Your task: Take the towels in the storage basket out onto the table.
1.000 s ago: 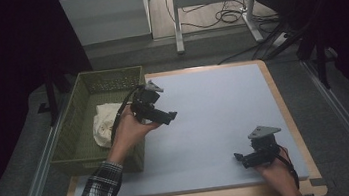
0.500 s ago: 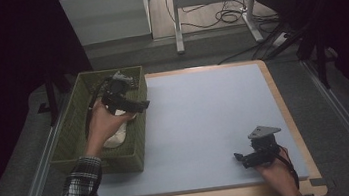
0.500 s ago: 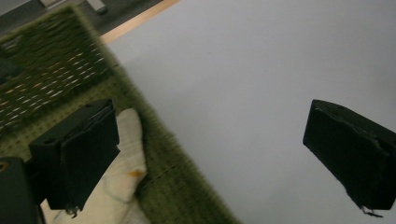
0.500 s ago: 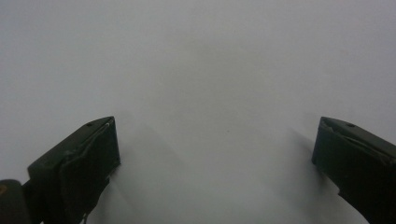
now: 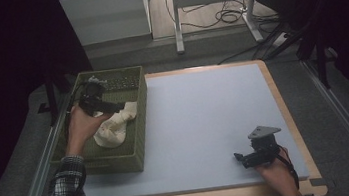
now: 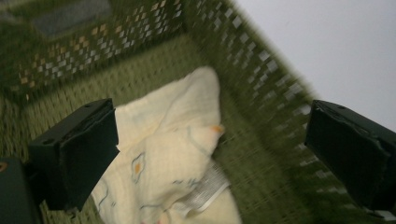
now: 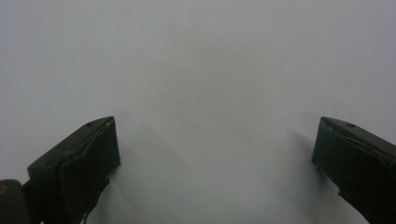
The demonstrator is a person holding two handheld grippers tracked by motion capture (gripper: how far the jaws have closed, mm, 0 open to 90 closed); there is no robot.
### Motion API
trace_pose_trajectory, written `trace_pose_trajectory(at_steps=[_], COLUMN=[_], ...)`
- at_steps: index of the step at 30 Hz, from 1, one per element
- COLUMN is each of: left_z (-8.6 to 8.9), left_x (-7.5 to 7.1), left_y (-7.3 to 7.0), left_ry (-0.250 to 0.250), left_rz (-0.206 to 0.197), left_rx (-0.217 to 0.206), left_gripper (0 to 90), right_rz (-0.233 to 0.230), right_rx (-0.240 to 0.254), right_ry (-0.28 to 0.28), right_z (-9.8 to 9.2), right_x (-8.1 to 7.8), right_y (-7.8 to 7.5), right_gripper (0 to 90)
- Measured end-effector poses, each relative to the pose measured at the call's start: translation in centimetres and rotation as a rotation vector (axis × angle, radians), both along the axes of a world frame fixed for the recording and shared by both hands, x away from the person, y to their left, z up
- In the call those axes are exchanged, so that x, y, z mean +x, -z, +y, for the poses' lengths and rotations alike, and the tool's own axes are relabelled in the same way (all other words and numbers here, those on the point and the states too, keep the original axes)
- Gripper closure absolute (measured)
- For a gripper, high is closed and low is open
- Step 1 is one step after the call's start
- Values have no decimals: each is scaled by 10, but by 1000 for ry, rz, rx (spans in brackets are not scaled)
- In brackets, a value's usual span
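- Left tongs: in the high view, left of centre, hanging over the green basket, tips just above the cream cloth. Whether tips and cloth touch cannot be told from that view.
- Left gripper view settles the opening: left tongs spread wide, released, nothing between the jaws. The cloth sits low in the frame's centre, its upper left edge beside the left jaw, the right jaw out over the basket wall. Contact still uncertain.
- This close view also gives the cloth's faint printed pattern and a pale tag at lower centre; the high view gives only a crumpled cream lump.
- Right tongs: lower right of the high view, low over the pale blue mat, held in the person's right hand, grey three-cornered plate on top.
- Right gripper view: right tongs wide apart, released, gripping nothing; plain pale mat ahead, shadows of the jaws on it.
- Count: two tongs, two hands, one basket, one cloth, one mat.
- Cloth lies inside the basket, toward its right wall, at the left side of the desk.
- Left hand wears a plaid sleeve, lower left of the high view.
- Wooden border of the desk shows around the mat.
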State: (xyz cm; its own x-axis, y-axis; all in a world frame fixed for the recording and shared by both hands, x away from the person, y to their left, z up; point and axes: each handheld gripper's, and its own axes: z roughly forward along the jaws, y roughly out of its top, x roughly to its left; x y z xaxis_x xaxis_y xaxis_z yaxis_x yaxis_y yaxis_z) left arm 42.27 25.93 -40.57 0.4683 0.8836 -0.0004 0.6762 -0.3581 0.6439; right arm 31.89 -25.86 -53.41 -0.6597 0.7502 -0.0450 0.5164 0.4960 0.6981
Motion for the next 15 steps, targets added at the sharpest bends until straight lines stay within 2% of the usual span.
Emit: trace_pose_trajectory(at_steps=[10, 15], left_z=[19, 24], left_x=[24, 37], left_y=[49, 71], left_ry=[-47, -80], left_rz=[193, 298], left_rx=[17, 62], left_gripper=[15, 19], right_rz=[0, 0], right_rx=[0, 1], right_ry=[0, 0], right_z=[0, 0], right_x=[0, 0], right_y=[0, 0], right_gripper=[8, 8])
